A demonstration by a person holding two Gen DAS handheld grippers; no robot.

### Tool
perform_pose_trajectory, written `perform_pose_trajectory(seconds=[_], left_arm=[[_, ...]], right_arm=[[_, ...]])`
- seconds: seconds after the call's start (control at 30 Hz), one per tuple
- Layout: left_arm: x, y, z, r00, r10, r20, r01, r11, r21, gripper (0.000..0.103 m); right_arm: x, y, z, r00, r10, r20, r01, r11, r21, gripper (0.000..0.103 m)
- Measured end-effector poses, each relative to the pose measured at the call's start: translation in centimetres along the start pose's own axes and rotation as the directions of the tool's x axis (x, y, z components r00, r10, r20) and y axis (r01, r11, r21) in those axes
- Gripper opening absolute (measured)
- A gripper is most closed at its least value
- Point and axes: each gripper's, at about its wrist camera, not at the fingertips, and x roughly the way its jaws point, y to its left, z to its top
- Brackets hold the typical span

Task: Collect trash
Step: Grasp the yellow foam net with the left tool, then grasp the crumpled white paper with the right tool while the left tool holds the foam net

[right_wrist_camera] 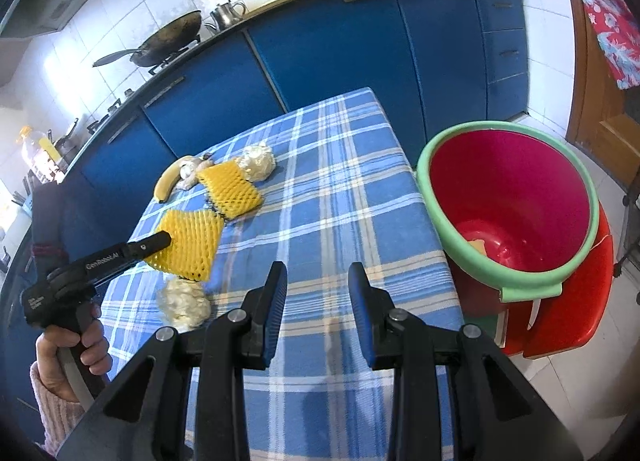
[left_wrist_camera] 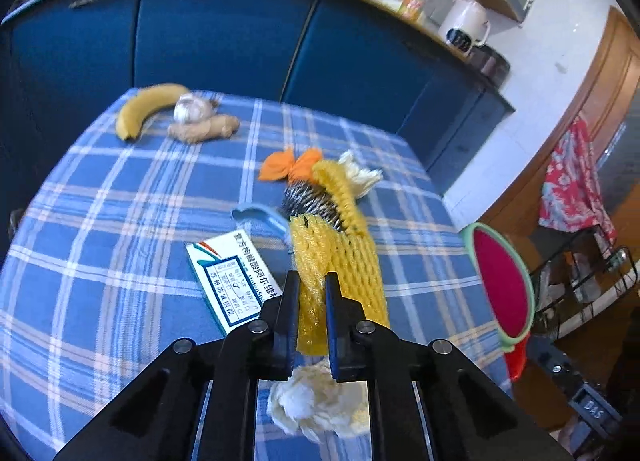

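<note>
The left hand-held gripper (left_wrist_camera: pixel 312 281) has its jaws clamped on the near end of a yellow foam fruit net (left_wrist_camera: pixel 340 261); the net's long axis runs away from the fingers, roughly in line with them, toward the middle of the desk (left_wrist_camera: pixel 120 221); in the right wrist view the same net (right_wrist_camera: pixel 188 243) hangs flat, raised above the checked cloth, with a crumpled white tissue (right_wrist_camera: pixel 184 303) lying under it; a second yellow foam net (right_wrist_camera: pixel 232 189) rests farther back on the desk, its long axis slanting from the banana (right_wrist_camera: pixel 168 181) toward the desk's right edge; another tissue wad (right_wrist_camera: pixel 260 161) sits just behind it; a medicine box (left_wrist_camera: pixel 232 281) lies flat to the left of the held net, partly under it; a piece of ginger (left_wrist_camera: pixel 204 129) and a garlic bulb (left_wrist_camera: pixel 192 109) lie at the far corner; the right hand-held gripper (right_wrist_camera: pixel 318 281) hovers over the desk's near part with its jaws parted and nothing between them; a red bucket with a green rim (right_wrist_camera: pixel 508 201) stands on a red stool (right_wrist_camera: pixel 572 313) beside the desk's right edge; a hand (right_wrist_camera: pixel 72 349) holds the left tool's handle.
</note>
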Motion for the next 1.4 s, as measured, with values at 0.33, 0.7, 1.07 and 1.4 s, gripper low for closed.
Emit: perform_pose_trajectory(seconds=[0.33, 0.7, 1.07, 1.4], left_arm=[[-6.5, 1.0, -0.5, 0.993, -0.008, 0.116, 0.008, 1.000, 0.001, 0.011], [-10.1, 6.1, -1.9, 0.984, 0.036, 0.177, -0.019, 0.995, -0.099, 0.011], [-9.8, 9.9, -3.5, 0.984, 0.078, 0.162, -0.050, 0.984, -0.169, 0.011], [-8.1, 11.4, -3.9, 0.988, 0.092, 0.128, -0.066, 0.979, -0.192, 0.011]], right_arm=[[-2.0, 3.1, -1.0, 0.999, 0.030, 0.032, -0.028, 0.999, -0.044, 0.034], [0.2, 7.4, -2.6, 0.997, 0.063, -0.037, -0.065, 0.996, -0.069, 0.034], [4.5, 11.1, -3.2, 0.988, 0.086, -0.131, -0.101, 0.988, -0.114, 0.046], [8.6, 12.3, -3.3, 0.983, 0.055, -0.177, -0.077, 0.990, -0.120, 0.051]])
